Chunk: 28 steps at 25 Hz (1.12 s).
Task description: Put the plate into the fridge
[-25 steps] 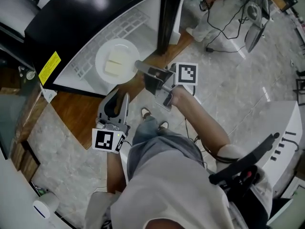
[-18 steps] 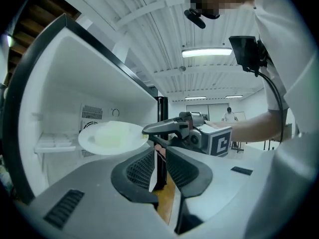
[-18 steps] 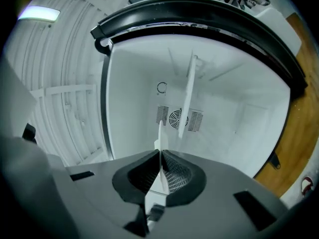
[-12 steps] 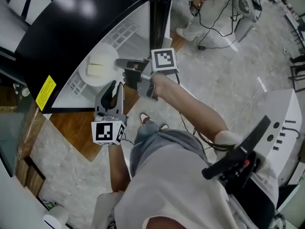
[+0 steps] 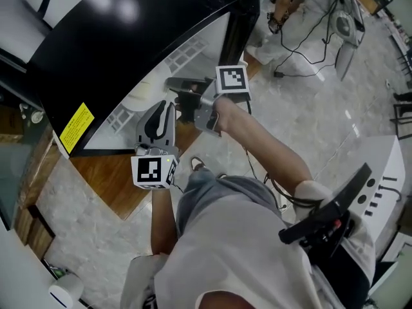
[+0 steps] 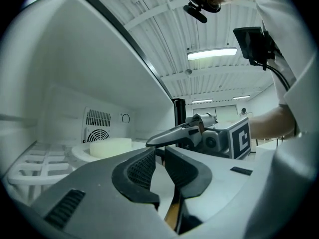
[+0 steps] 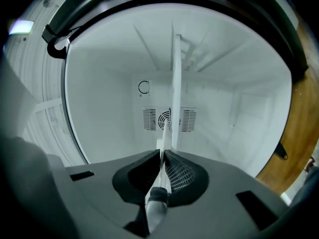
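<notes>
The white plate (image 5: 137,96) carrying a pale block (image 6: 109,146) lies over the white wire shelf (image 6: 35,166) inside the open black fridge (image 5: 109,18), mostly hidden under the fridge's top in the head view. My right gripper (image 5: 172,82) reaches level into the opening, shut on the plate's rim (image 7: 174,93), which its own view shows edge-on. Just outside the opening, beside it, is my left gripper (image 5: 168,106). Its jaws have just been closing. A narrow gap is left between them, with nothing in it.
A fan vent (image 7: 169,118) sits in the fridge's back wall. A yellow label (image 5: 77,127) marks the black casing. Wooden flooring (image 5: 109,179) lies before the fridge, marble floor around it. Cables (image 5: 302,18) trail at the upper right and white equipment (image 5: 380,172) stands at the right.
The right gripper has carried the plate from the front of the shelf deeper into the fridge. The left gripper has moved up to the opening and its jaws have narrowed.
</notes>
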Available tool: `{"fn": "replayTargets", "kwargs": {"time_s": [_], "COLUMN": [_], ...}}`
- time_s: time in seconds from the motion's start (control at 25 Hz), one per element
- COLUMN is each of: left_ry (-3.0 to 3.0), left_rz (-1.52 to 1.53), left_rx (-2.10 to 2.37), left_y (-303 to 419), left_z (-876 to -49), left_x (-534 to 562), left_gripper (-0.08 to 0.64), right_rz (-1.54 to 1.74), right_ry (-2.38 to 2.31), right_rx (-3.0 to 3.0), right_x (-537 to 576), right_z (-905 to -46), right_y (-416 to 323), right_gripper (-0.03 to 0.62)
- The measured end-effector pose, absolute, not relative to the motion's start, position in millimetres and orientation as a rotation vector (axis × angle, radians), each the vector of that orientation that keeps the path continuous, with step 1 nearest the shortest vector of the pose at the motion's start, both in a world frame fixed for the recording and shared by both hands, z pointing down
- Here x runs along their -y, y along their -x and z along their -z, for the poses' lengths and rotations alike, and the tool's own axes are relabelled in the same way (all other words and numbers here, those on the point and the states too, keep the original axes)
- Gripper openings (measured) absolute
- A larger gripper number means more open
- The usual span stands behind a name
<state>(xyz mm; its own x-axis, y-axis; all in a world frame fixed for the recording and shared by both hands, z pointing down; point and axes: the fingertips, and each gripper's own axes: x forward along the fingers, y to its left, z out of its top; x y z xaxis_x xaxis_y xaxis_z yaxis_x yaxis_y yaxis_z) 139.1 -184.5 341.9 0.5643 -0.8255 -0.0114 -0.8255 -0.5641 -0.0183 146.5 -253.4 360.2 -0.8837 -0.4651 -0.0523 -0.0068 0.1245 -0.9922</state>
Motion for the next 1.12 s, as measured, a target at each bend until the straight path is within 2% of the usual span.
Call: {"fn": "replayTargets", "kwargs": {"time_s": [0.2,0.56,0.68,0.88,1.12], "left_ry": [2.746,2.740,2.762,2.778,2.702], "left_rz": [-0.023,-0.055,-0.063,-0.058,-0.057], "left_rx": [-1.538,-1.591,-1.580,-1.579,-1.662], "left_y": [-94.2,-79.8,-75.1,-70.4,-75.5], "left_z": [-331.2,-329.6,-330.7,-334.3,-320.2], "left_x": [257.6,268.0,274.6,284.5,277.3], "left_gripper": [0.072,0.057,0.054,0.054,0.054], "right_rz": [1.815,1.427,1.141,0.369,0.176], "right_ry": [0.459,0.600,0.750,1.013,1.082], "right_rx": [-2.211,-2.806,-2.977,-3.165,-3.166], "right_x": [317.2,301.1,304.3,305.4,304.1], "right_z": [-346.7,-339.8,-342.1,-325.5,-326.9], "right_y": [-102.1,-92.4,-94.0,-86.2,-83.4], "right_gripper": [0.025,0.063,0.063,0.048,0.038]}}
